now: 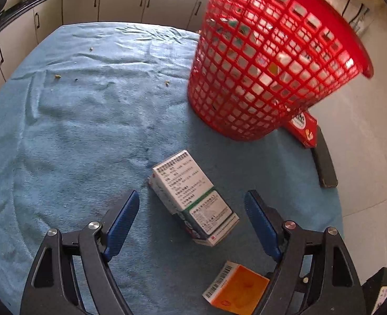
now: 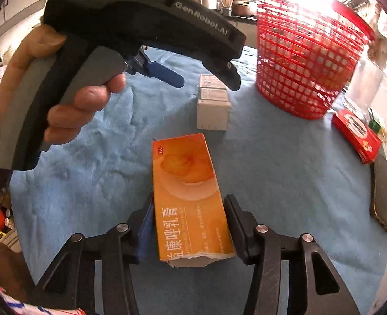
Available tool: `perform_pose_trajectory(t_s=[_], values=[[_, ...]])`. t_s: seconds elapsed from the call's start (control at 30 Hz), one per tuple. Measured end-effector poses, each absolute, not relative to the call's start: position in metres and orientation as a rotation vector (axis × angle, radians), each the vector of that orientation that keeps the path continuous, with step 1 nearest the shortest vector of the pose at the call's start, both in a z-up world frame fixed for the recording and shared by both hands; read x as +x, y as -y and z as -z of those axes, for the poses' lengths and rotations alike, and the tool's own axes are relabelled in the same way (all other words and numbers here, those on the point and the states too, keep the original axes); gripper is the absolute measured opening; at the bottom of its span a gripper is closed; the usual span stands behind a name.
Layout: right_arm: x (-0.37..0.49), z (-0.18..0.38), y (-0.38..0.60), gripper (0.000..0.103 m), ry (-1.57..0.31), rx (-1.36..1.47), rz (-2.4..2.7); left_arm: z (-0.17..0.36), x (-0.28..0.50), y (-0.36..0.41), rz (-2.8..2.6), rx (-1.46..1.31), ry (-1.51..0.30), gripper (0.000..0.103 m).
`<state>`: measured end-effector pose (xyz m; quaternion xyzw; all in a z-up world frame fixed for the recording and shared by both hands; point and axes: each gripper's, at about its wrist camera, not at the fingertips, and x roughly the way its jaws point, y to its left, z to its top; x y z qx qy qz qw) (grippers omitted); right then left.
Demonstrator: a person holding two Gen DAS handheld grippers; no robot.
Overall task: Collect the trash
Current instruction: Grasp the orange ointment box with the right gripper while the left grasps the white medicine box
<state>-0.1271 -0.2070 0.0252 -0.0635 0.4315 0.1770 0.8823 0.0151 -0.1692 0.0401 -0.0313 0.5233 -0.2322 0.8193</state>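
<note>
The red mesh basket (image 2: 306, 60) stands at the far right of the blue cloth (image 1: 75, 136), already holding scraps. Near it lies the white medicine carton (image 1: 193, 197), between the spread jaws of my left gripper (image 1: 192, 221), untouched. My right gripper (image 2: 188, 225) straddles the orange ointment box (image 2: 191, 197), jaws close alongside; I cannot tell whether they pinch it. Its near end is torn open, so squeezing there may crush it and let it slip.
</note>
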Motion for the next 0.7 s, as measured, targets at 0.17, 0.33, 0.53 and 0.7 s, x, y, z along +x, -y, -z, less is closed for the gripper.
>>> perform_pose_trajectory(t_s=[0.17,0.33,0.53,0.7], values=[[-0.136,-0.027,0.218,0.056,-0.899,-0.099,-0.360,-0.035,0.009,0.177,0.471,-0.018,-1.126,0.077],[-0.130,-0.026,0.219,0.067,-0.901,-0.085,-0.361,-0.034,0.004,0.178,0.478,-0.009,-1.129,0.046],[-0.131,-0.023,0.219,0.067,-0.896,-0.067,-0.360,-0.049,-0.009,0.164,0.470,-0.018,-1.078,0.043],[-0.132,-0.019,0.219,0.056,-0.895,-0.058,-0.361,-0.065,-0.026,0.146,0.462,-0.015,-1.015,0.042]])
